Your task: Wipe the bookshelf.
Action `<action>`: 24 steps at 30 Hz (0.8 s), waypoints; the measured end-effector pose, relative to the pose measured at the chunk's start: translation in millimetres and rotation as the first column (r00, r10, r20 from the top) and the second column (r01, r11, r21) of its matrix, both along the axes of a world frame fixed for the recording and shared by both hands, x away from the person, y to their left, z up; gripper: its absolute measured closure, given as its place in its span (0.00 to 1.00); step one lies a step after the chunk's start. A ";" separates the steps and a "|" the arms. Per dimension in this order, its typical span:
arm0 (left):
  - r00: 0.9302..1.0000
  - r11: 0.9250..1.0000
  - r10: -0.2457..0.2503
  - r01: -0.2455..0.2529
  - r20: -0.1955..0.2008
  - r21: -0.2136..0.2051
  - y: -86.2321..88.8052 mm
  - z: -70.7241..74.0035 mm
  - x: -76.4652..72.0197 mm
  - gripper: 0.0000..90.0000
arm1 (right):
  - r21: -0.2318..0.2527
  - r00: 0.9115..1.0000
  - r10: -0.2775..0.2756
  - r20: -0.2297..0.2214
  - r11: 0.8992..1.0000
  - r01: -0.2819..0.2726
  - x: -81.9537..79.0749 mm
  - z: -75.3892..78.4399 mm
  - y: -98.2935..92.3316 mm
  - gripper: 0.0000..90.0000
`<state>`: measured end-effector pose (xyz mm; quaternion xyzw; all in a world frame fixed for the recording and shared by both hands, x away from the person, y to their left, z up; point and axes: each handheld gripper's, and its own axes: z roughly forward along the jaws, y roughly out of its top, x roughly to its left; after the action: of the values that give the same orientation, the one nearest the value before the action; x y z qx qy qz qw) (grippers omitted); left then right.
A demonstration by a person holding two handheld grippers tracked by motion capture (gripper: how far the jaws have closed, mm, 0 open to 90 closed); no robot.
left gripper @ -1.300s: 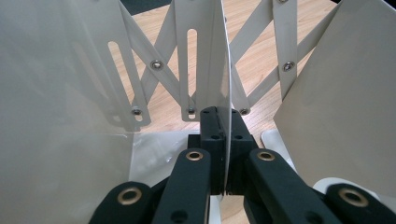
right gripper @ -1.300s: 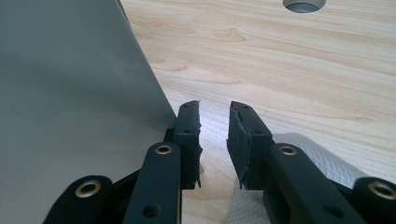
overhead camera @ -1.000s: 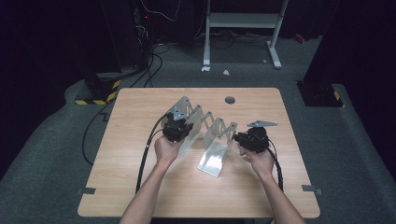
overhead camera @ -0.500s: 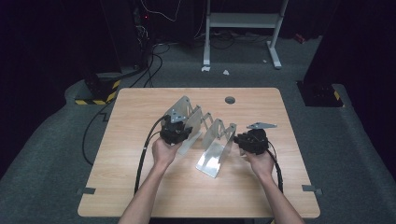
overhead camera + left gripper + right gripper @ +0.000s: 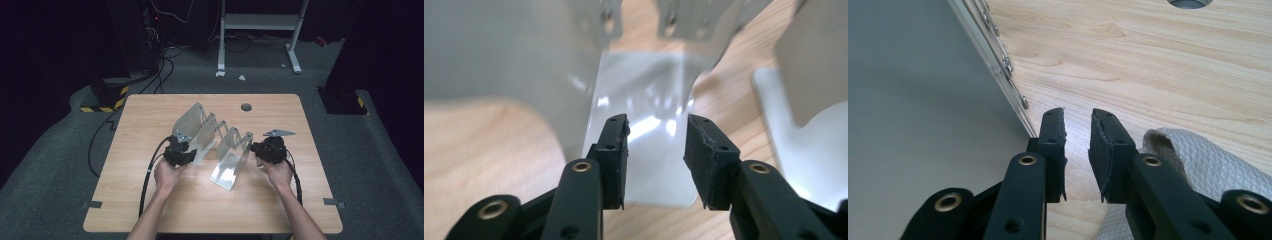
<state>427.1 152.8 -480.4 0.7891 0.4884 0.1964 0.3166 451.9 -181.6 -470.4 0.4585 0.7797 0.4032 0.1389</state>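
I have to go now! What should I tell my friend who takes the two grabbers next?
Left tool: open, nothing between its pads; its jaws have just been opening. It hovers over a flap of the shiny folding zigzag metal stand.
Right tool: open with a narrow gap, holding nothing; its jaws have just been closing. It sits beside the stand's right plate.
The stand rests mid-way on the light wooden table, partly spread out.
Done: neither tool grips it.
Left: probably regrip both ends and finish moving the stand.

Silver metal rack (image 5: 220, 145), pale wood table (image 5: 150, 125)
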 end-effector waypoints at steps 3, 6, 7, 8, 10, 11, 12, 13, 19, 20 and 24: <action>0.999 0.999 0.037 -0.037 -0.030 0.017 5.1 -8.7 -1.1 0.66 | -0.004 1.000 0.002 0.004 1.000 -0.002 0.3 1.0 1.2 0.87; 0.996 0.998 0.063 -0.062 -0.059 0.017 8.0 -15.2 -2.0 0.65 | -0.005 1.000 0.008 0.004 1.000 -0.008 0.9 1.6 2.0 0.89; 0.996 0.998 0.067 -0.065 -0.065 0.022 8.8 -16.8 -1.8 0.64 | -0.007 1.000 0.008 0.003 1.000 -0.008 1.1 1.8 2.5 0.90; 0.995 0.997 0.072 -0.070 -0.073 0.021 9.5 -18.4 -1.6 0.64 | -0.008 1.000 0.009 0.002 1.000 -0.009 1.1 1.8 2.9 0.91; 0.993 0.996 0.083 -0.081 -0.088 0.023 10.2 -21.7 -0.5 0.64 | -0.007 1.000 0.011 0.001 1.000 -0.011 1.3 1.6 3.3 0.92; 0.992 0.996 0.089 -0.087 -0.092 0.029 10.4 -23.3 0.2 0.64 | -0.007 1.000 0.011 -0.001 1.000 -0.011 1.3 1.5 3.5 0.92; 0.991 0.995 0.094 -0.092 -0.099 0.030 10.6 -24.9 0.8 0.63 | -0.008 1.000 0.012 -0.001 1.000 -0.012 1.2 1.4 3.6 0.93; 0.989 0.995 0.100 -0.097 -0.105 0.026 10.9 -26.5 1.4 0.63 | -0.009 1.000 0.014 -0.001 1.000 -0.014 1.2 1.4 3.7 0.93; 0.988 0.994 0.106 -0.106 -0.109 0.012 11.3 -30.4 3.7 0.62 | -0.012 1.000 0.025 -0.002 1.000 -0.026 0.9 1.4 3.7 0.95; 0.988 0.994 0.108 -0.107 -0.107 0.011 11.2 -30.6 4.1 0.62 | -0.011 1.000 0.026 -0.002 1.000 -0.026 1.0 1.3 3.8 0.96; 0.989 0.994 0.110 -0.111 -0.102 0.003 11.9 -31.1 6.5 0.62 | -0.013 1.000 0.030 -0.001 0.999 -0.030 0.7 1.3 3.9 0.96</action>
<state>433.7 164.8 -511.4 0.7693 0.5472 0.1725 0.2811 452.5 -177.7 -469.1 0.4458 0.7891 0.4003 0.1356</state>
